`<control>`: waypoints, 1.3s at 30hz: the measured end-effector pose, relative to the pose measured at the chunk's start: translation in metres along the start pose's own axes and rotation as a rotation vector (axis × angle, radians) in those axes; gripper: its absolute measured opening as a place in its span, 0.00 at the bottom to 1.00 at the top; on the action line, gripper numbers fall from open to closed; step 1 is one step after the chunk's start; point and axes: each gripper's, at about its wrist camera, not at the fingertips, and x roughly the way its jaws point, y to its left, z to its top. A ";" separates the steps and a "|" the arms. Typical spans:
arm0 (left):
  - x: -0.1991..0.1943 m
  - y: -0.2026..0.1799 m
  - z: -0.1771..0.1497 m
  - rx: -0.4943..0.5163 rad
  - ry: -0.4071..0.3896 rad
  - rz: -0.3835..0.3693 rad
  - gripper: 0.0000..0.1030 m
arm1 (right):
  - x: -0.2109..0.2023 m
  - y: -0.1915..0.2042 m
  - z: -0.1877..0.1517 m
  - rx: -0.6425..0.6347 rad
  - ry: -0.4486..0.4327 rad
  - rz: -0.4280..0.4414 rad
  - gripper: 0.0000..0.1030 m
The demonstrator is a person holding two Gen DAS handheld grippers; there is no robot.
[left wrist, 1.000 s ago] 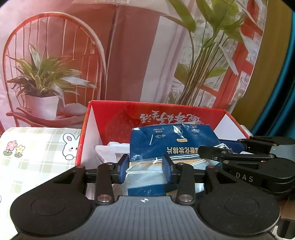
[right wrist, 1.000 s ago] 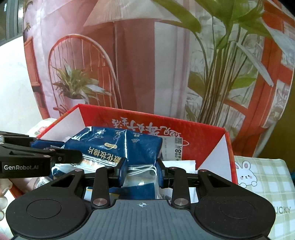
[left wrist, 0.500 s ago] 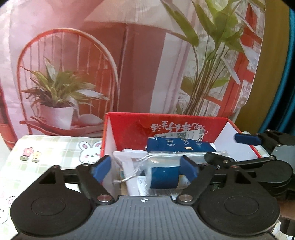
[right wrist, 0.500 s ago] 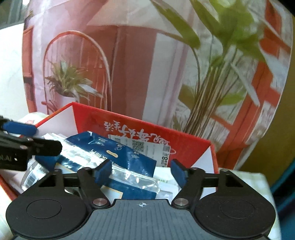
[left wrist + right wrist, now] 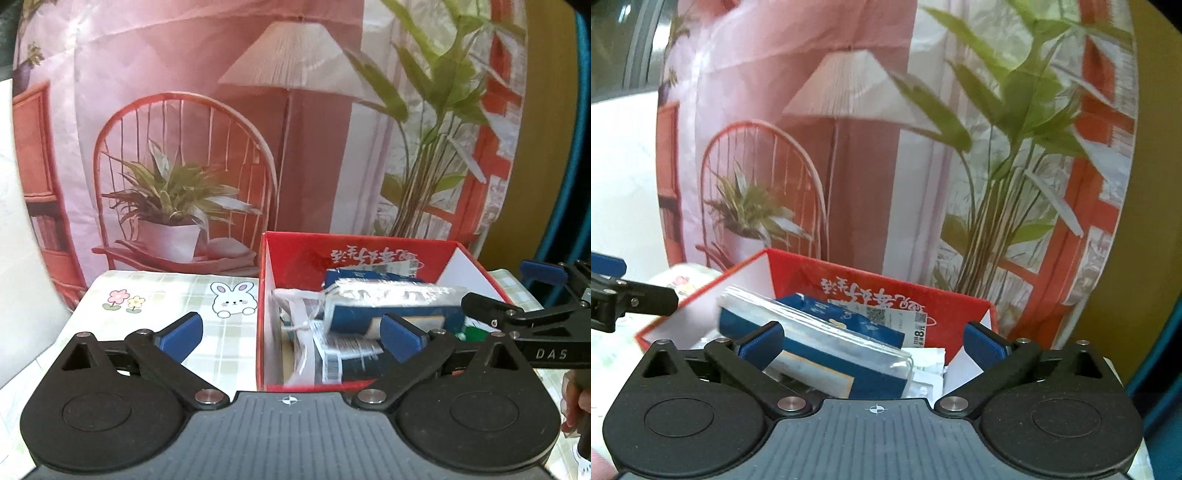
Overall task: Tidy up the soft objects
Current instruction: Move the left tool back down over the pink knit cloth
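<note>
A red cardboard box [image 5: 264, 280] stands on the table and shows in the right wrist view too [image 5: 960, 306]. A blue soft pack in clear plastic [image 5: 391, 306] lies in it on top of other packets, also in the right wrist view [image 5: 827, 343]. My left gripper [image 5: 291, 334] is open and empty, drawn back in front of the box. My right gripper [image 5: 873, 345] is open and empty, just before the box, and appears at the right edge of the left wrist view [image 5: 535, 317].
A pale checked tablecloth with a rabbit print [image 5: 232, 299] covers the table left of the box. A printed backdrop with a chair, lamp and plants [image 5: 288, 129] hangs right behind. A white packet [image 5: 923, 373] lies in the box's right part.
Both grippers were shut on the blue pack above the box. They opened, let it drop into the box, and have pulled back and up.
</note>
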 end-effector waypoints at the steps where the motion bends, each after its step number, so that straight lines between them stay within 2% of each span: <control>1: -0.007 -0.002 -0.004 0.007 -0.001 0.000 1.00 | -0.007 0.000 -0.002 0.007 -0.010 0.005 1.00; 4: -0.024 -0.009 -0.017 0.037 0.005 -0.005 1.00 | -0.026 0.000 -0.011 0.025 -0.034 0.020 1.00; 7: -0.036 -0.014 -0.031 0.050 0.017 -0.011 1.00 | -0.042 0.004 -0.022 0.020 -0.051 -0.017 1.00; 17: -0.068 -0.014 -0.096 -0.007 0.088 -0.008 1.00 | -0.096 0.009 -0.066 0.059 -0.067 -0.048 1.00; 22: -0.072 -0.015 -0.121 0.007 0.123 0.001 1.00 | -0.109 0.019 -0.099 0.046 -0.007 -0.049 1.00; 29: -0.064 -0.013 -0.142 0.008 0.188 0.006 1.00 | -0.115 0.021 -0.142 0.103 0.094 -0.061 1.00; 35: -0.046 -0.012 -0.157 -0.002 0.277 0.004 1.00 | -0.110 0.017 -0.178 0.149 0.221 -0.070 1.00; 39: -0.033 -0.010 -0.165 -0.007 0.335 0.020 1.00 | -0.103 0.011 -0.190 0.200 0.281 -0.084 1.00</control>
